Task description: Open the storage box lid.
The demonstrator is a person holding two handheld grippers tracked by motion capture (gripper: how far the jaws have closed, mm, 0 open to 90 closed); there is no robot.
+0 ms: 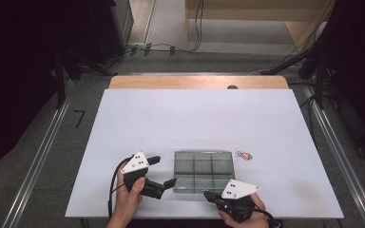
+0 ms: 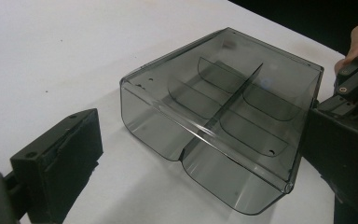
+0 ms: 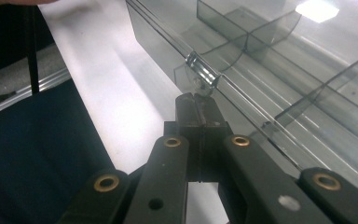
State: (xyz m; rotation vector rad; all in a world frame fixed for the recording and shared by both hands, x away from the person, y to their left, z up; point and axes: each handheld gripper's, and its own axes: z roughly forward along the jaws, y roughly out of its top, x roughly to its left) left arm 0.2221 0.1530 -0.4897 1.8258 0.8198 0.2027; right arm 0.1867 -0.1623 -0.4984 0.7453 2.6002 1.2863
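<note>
Sitting near the table's (image 1: 123, 123) front edge, the smoked clear divider box (image 1: 203, 170) has its lid latch tab (image 3: 200, 80) nipped by the fully closed right gripper (image 3: 196, 99), left gripper (image 1: 164, 170) gaping empty beside its left wall — likely unlatching, next lifting the lid gently

boxes: 1 clear compartment box (image 1: 203, 171) | fish-shaped pieces: 1, possibly a sticker (image 1: 244, 155) | grippers: 2
</note>
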